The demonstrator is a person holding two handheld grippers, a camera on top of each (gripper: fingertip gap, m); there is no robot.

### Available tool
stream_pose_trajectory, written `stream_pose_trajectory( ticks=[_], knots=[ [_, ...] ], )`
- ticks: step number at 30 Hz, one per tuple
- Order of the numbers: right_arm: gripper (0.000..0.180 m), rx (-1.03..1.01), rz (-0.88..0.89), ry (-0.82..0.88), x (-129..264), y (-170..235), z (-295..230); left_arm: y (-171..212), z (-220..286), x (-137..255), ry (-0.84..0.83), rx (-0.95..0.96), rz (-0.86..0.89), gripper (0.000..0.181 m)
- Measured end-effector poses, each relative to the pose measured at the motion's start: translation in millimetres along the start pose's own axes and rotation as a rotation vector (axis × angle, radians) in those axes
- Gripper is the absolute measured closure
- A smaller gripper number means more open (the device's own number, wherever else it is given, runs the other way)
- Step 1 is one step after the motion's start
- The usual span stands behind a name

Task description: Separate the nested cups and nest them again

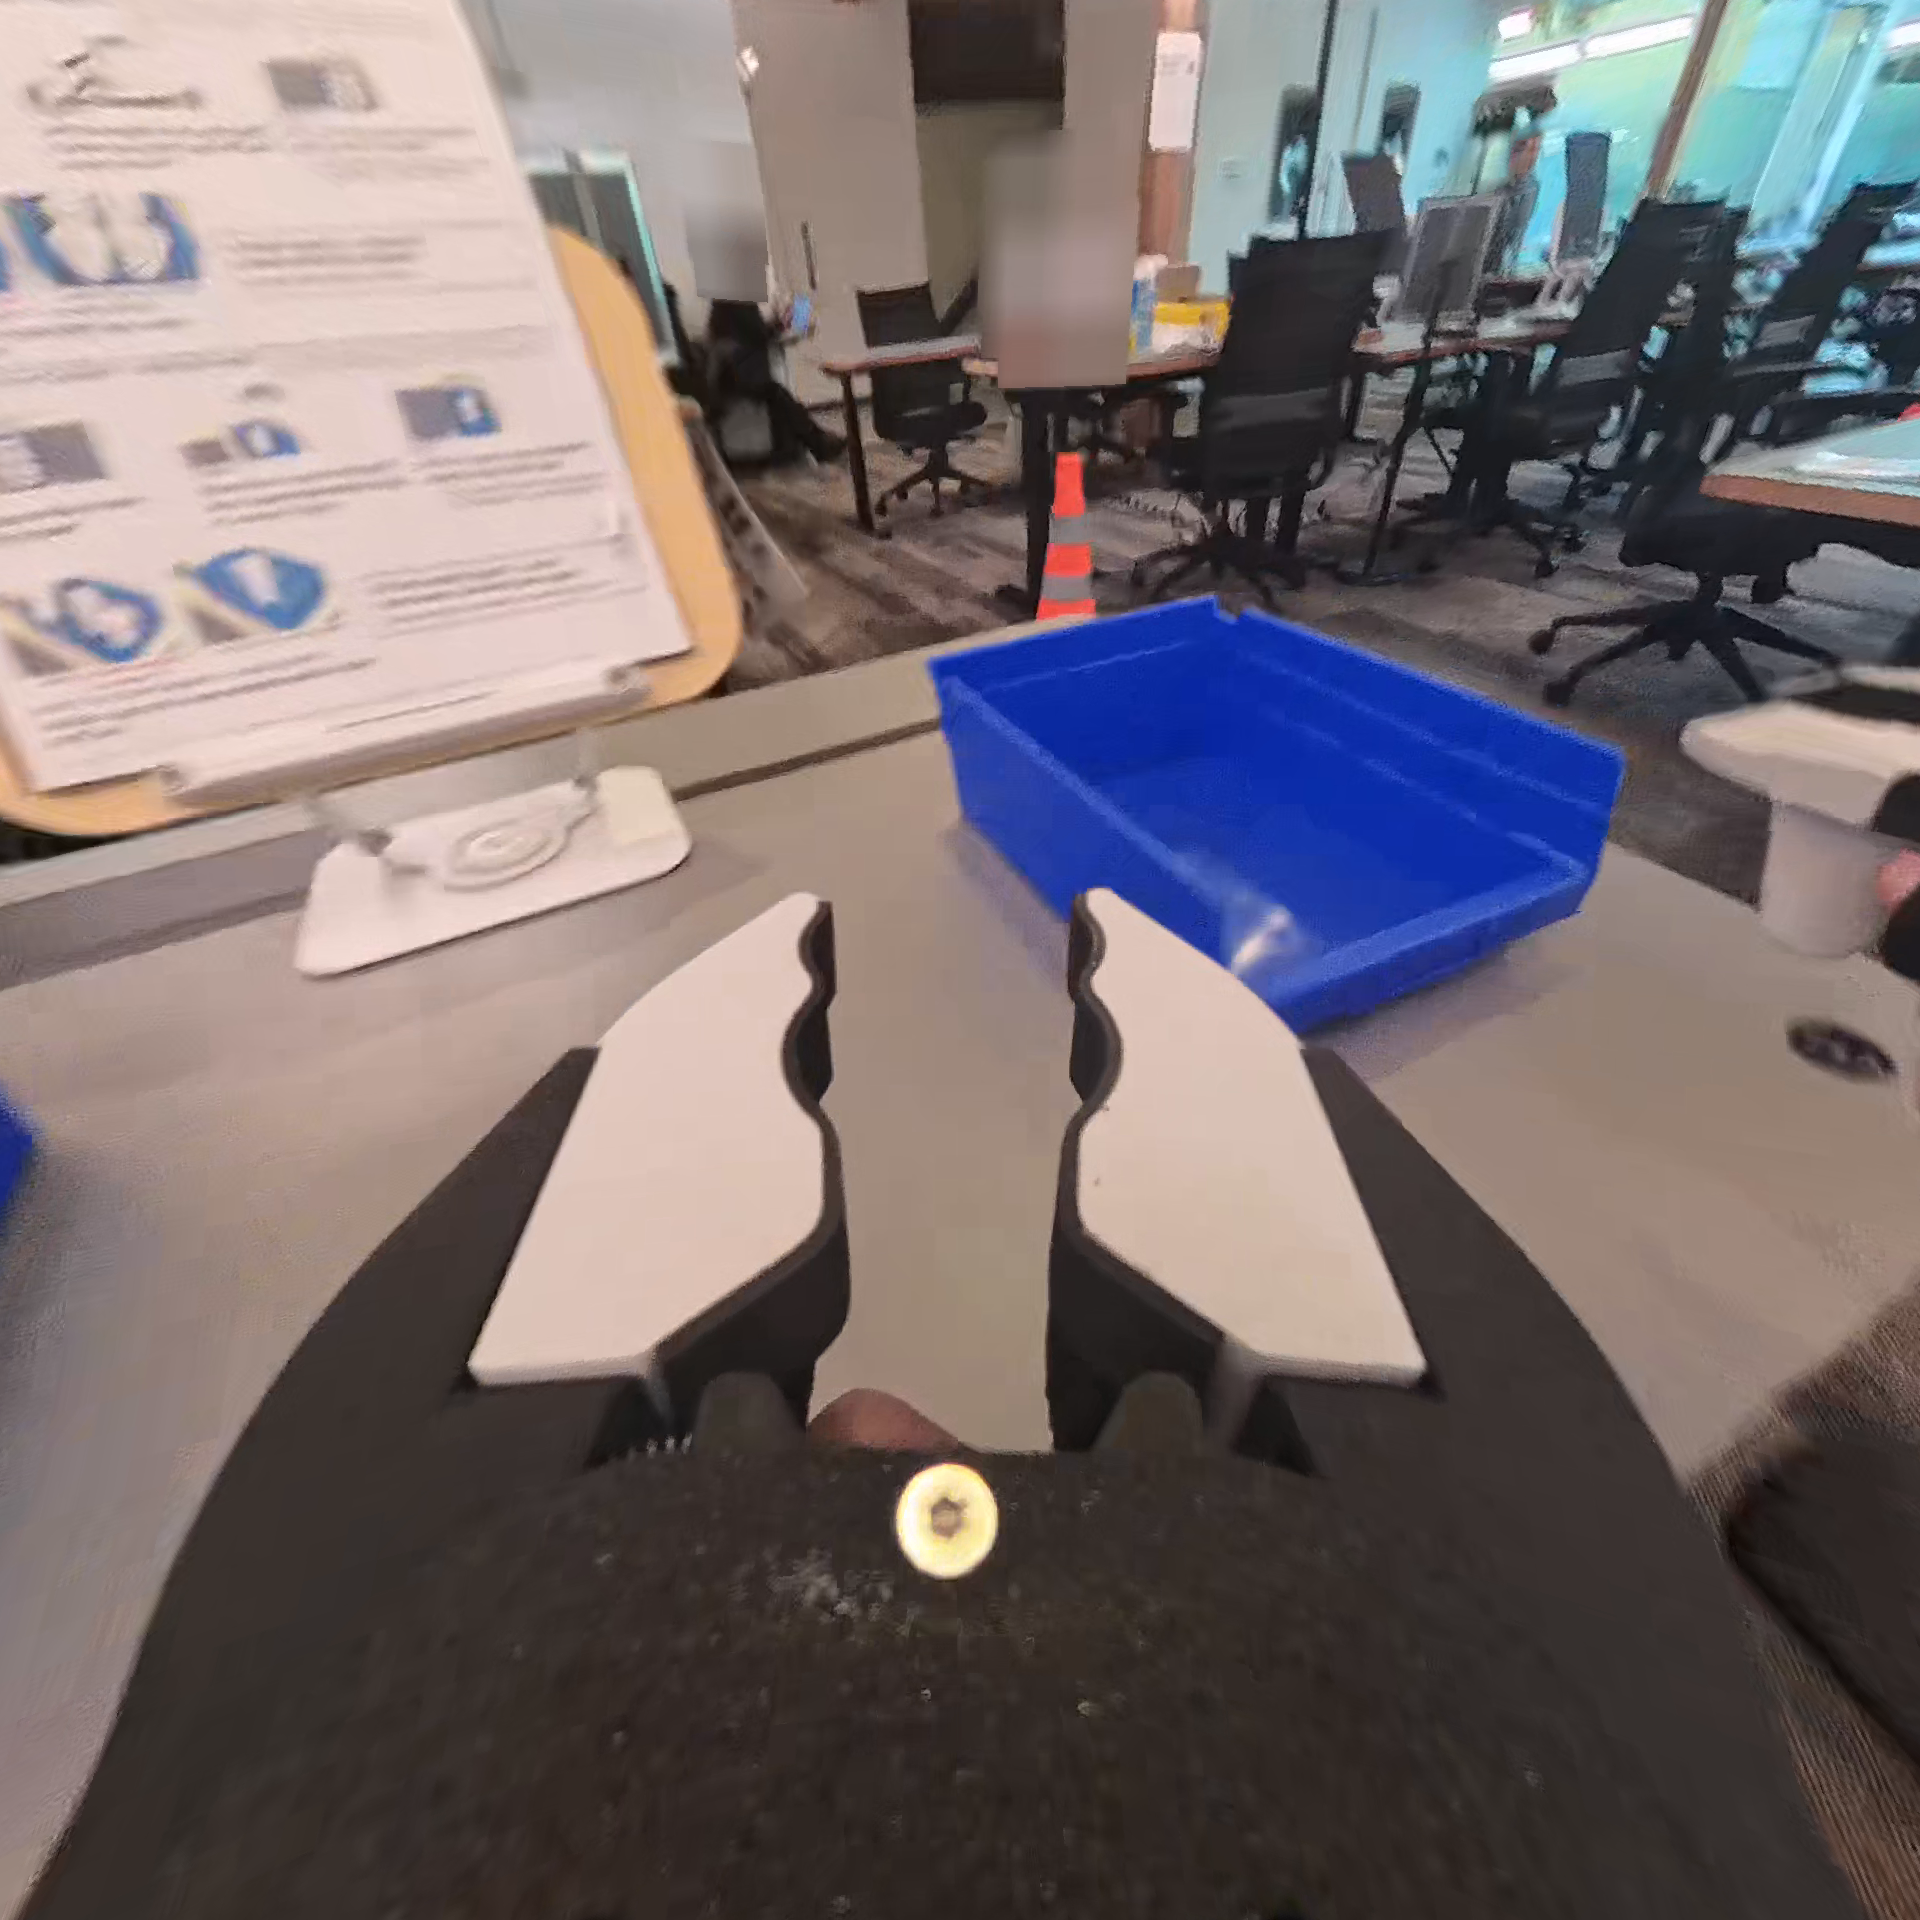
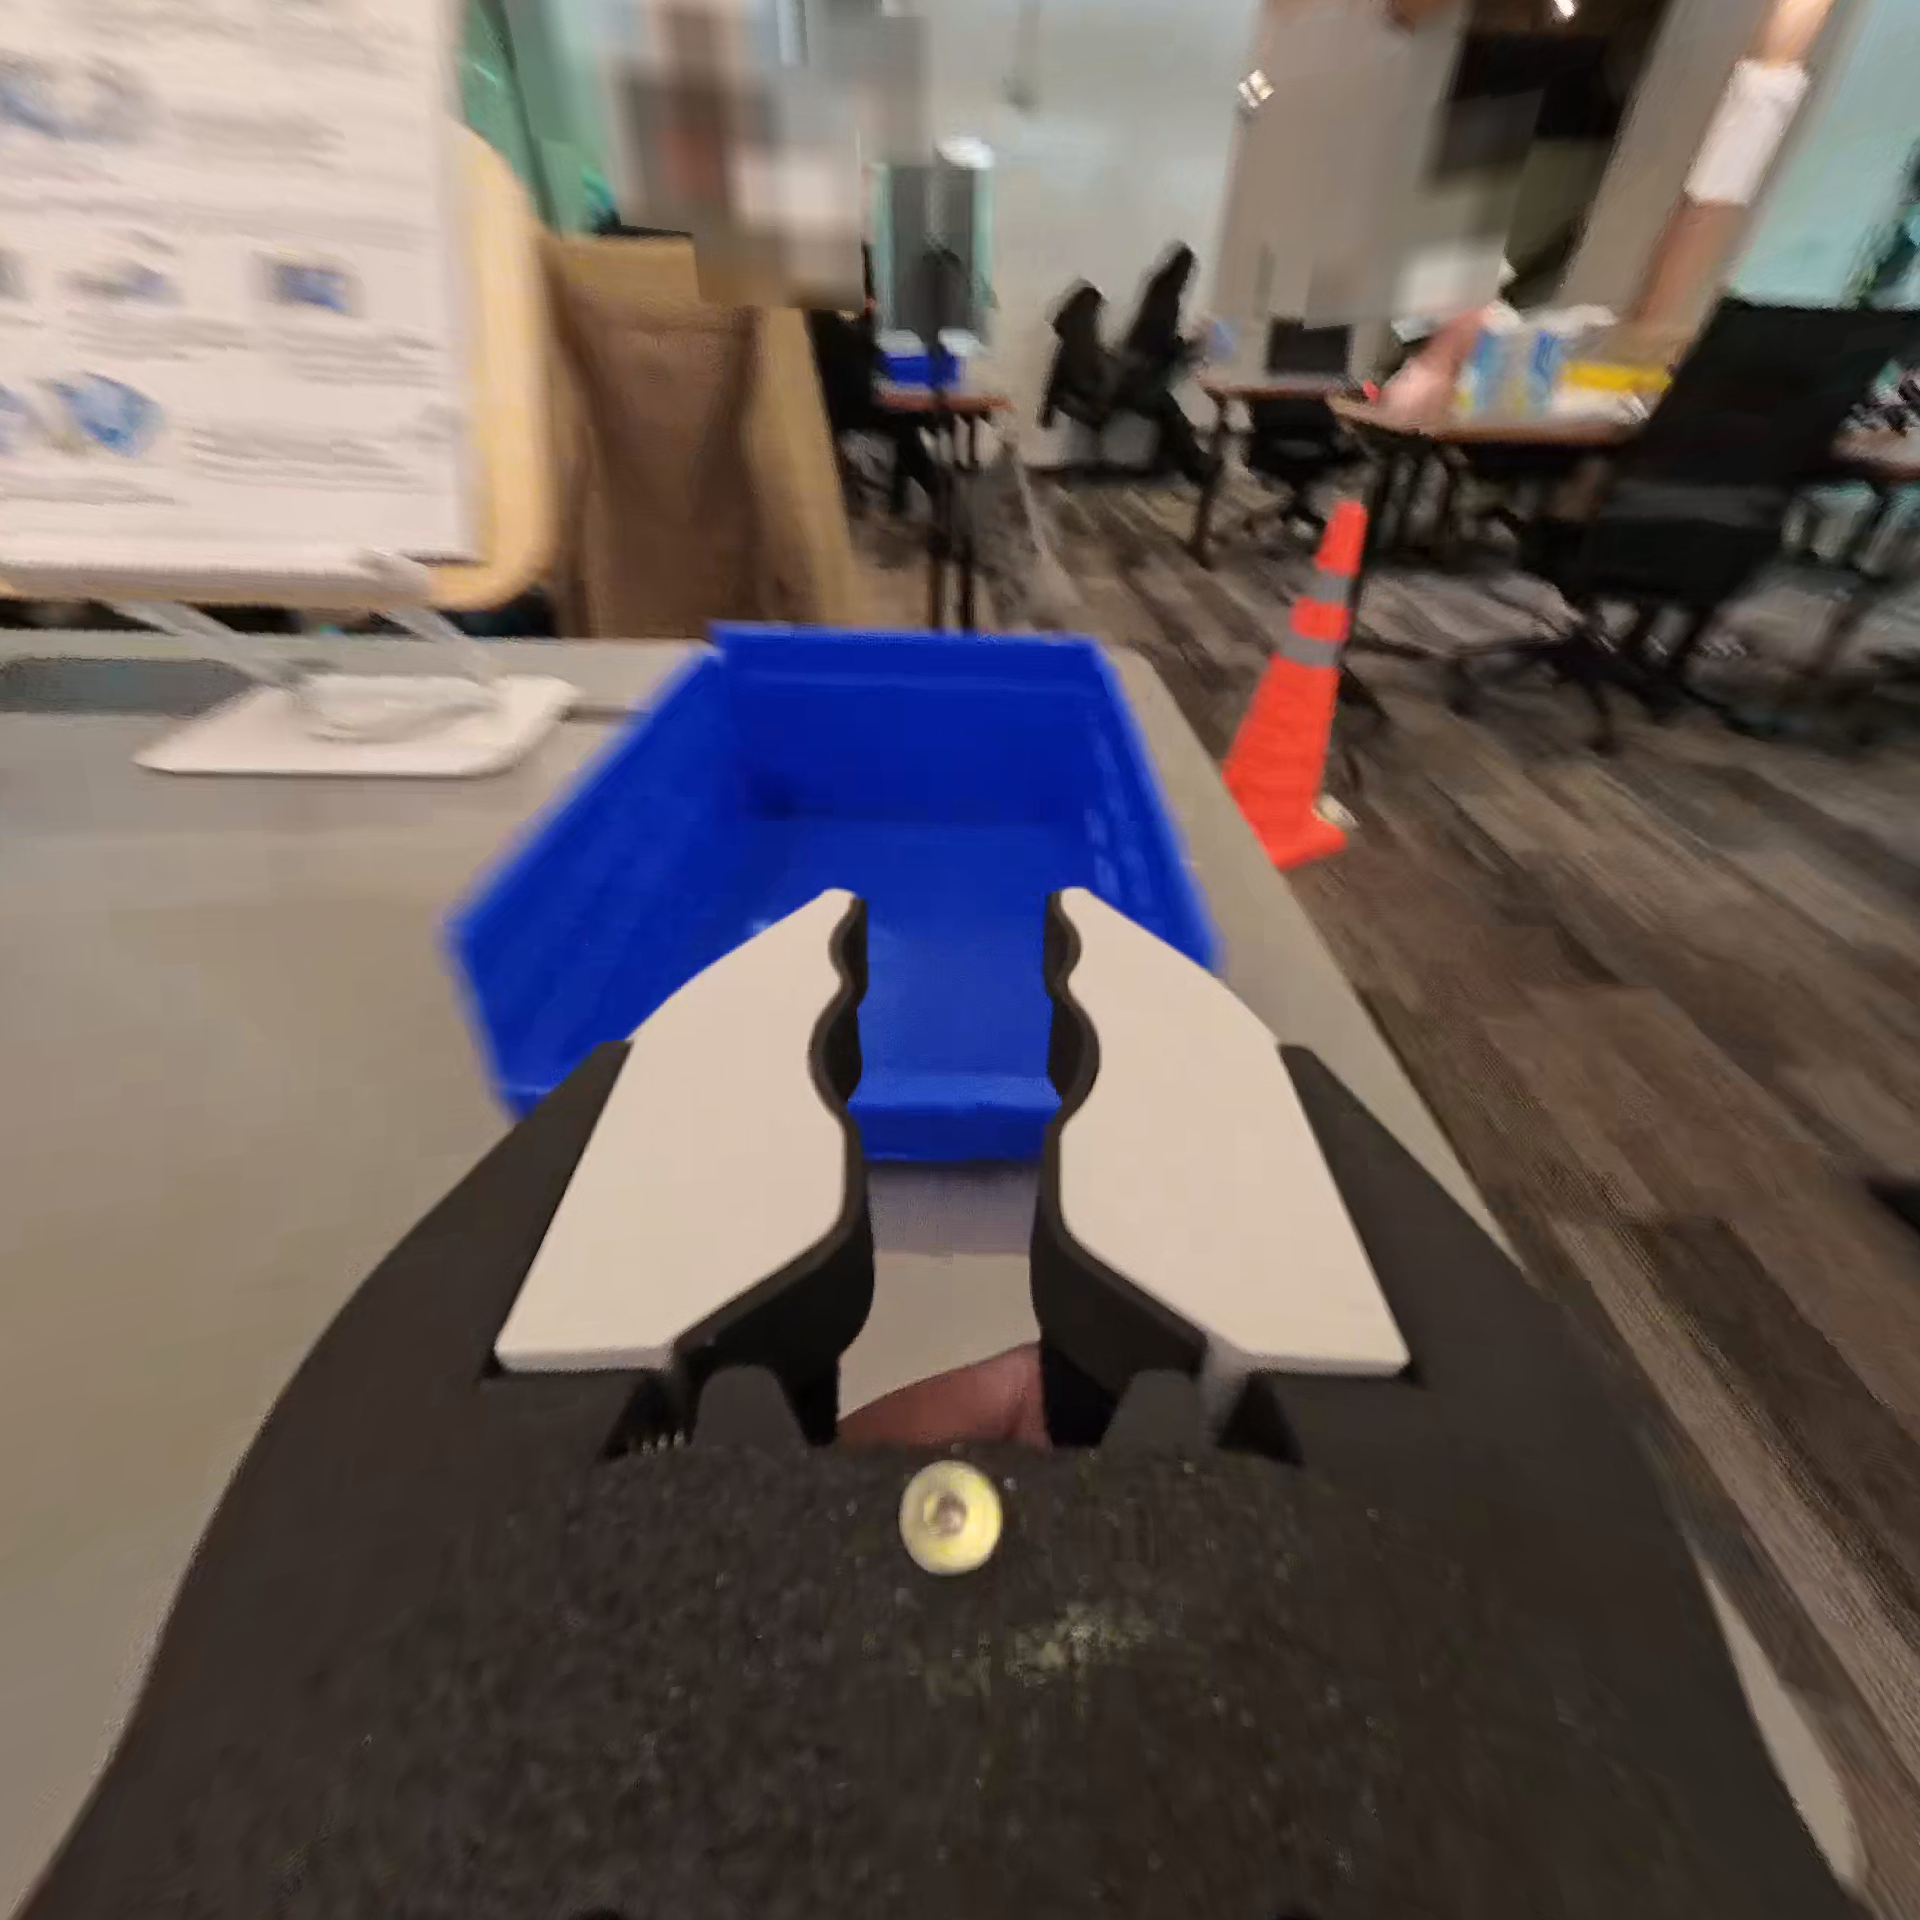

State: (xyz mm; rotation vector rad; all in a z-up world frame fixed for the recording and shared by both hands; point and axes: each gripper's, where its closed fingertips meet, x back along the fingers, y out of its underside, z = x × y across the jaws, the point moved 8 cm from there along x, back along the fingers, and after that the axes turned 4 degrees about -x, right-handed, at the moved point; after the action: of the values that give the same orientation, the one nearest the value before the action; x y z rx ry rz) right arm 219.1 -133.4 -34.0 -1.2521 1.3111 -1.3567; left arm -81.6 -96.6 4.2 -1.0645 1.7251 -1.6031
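So the right hand-held gripper is hovering over the grey surface, its two fingers apart with nothing between them. Straight ahead sits a blue bin, nothing visible inside, close to the surface's right edge. Off to the left there's a white stand base holding a printed sheet, pretty blurry. On the floor to the right stands an orange traffic cone, office chairs behind it.
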Motion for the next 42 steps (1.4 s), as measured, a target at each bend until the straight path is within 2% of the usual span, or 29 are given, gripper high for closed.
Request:
stream_pose_trajectory(
  ticks=[2,5,9,11,12,13,14,17,25,33,34,35,36,39,42],
  knots=[
    [0.147,-0.043,-0.091,0.057,-15,20,40,6,50,-48,-0.035,-0.028,0.016,0.143],
    [0.142,-0.13,-0.174,0.052,-38,38,68,31,100,-111,-0.051,0.01,-0.124,0.142],
    [0.139,-0.123,-0.268,0.0,-73,52,70,54,115,-151,-0.113,0.108,-0.215,0.138],
    [0.146,-0.107,-0.289,0.013,-86,58,67,61,112,-160,-0.128,0.143,-0.25,0.139],
    [0.161,-0.104,-0.299,0.022,-91,61,66,65,111,-164,-0.12,0.17,-0.272,0.143],
    [0.177,-0.105,-0.309,0.043,-94,61,65,69,110,-167,-0.109,0.195,-0.295,0.163],
    [0.177,-0.104,-0.287,0.039,-94,59,64,71,107,-168,-0.134,0.208,-0.302,0.175],
    [0.178,-0.073,-0.271,0.037,-87,56,52,70,99,-161,-0.148,0.238,-0.302,0.176],
    [0.178,-0.024,-0.276,-0.002,-55,55,21,78,83,-112,-0.152,0.189,-0.266,0.176],
    [0.177,-0.127,-0.313,0.001,-64,65,41,80,97,-121,-0.101,0.177,-0.268,0.171],
    [0.177,-0.135,-0.311,-0.004,-65,65,42,80,97,-121,-0.073,0.166,-0.28,0.16],
    [0.169,-0.134,-0.304,0.005,-63,64,43,79,94,-120,-0.054,0.159,-0.298,0.133],
    [0.157,-0.124,-0.291,0.027,-59,61,44,78,88,-114,-0.046,0.145,-0.3,0.119],
    [0.143,-0.042,-0.236,0.094,-31,43,37,67,52,-77,0.003,0.114,-0.275,0.115],
    [0.144,0.007,-0.135,-0.049,1,22,-10,67,-9,-26,0.023,0.146,-0.291,0.116]
  ],
)
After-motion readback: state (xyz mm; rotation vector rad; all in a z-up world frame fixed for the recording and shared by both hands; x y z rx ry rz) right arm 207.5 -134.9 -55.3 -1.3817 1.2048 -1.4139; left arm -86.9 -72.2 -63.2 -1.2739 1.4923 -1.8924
